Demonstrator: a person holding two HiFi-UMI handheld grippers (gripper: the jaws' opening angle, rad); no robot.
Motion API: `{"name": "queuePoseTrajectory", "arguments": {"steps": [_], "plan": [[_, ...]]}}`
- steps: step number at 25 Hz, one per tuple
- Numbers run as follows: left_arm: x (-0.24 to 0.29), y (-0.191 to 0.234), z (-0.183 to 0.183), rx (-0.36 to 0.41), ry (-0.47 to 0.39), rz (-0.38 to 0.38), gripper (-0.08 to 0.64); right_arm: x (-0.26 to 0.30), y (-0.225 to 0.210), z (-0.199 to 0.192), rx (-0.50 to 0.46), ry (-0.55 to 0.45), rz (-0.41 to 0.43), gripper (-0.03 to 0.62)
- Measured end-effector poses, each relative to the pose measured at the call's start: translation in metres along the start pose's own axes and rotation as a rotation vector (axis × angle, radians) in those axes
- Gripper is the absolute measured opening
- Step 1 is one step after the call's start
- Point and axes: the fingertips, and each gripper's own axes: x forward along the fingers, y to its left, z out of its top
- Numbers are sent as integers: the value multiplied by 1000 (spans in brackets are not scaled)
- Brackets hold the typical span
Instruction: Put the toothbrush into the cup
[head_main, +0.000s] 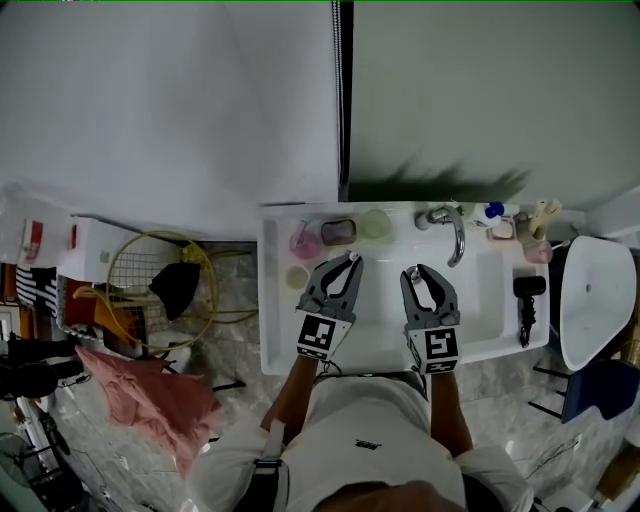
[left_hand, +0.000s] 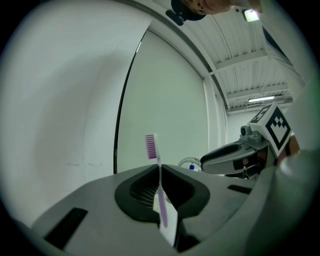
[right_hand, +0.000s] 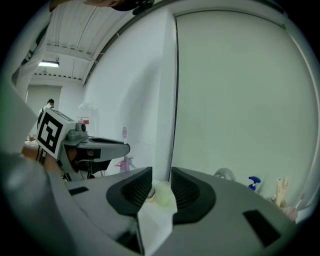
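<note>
A purple-and-white toothbrush (left_hand: 159, 165) stands upright between the jaws of my left gripper (left_hand: 159, 174), which is shut on its handle, bristles (left_hand: 151, 146) on top. In the head view the left gripper (head_main: 349, 260) hovers over the white sink (head_main: 480, 290), just in front of a pink cup (head_main: 305, 242) and a pale green cup (head_main: 375, 224) on the back ledge. My right gripper (head_main: 416, 271) hangs beside it, nearer the faucet (head_main: 455, 236). Its jaws (right_hand: 161, 175) stand a narrow gap apart with nothing gripped; the pale green cup (right_hand: 162, 194) shows through the gap. The right gripper view also shows the toothbrush (right_hand: 124, 132).
A dark purple container (head_main: 338, 231) sits between the two cups, and a small pale cup (head_main: 297, 277) stands at the sink's left rim. A blue-capped bottle (head_main: 494, 211) and a black hair dryer (head_main: 527, 300) are at the right. A white toilet (head_main: 590, 300) stands farther right.
</note>
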Motion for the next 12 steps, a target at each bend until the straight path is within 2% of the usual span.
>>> {"name": "queuePoseTrajectory", "arguments": {"steps": [12], "plan": [[40,14,-16,-2,35,97,40,32,-33,-19,6,18,113,130]]}}
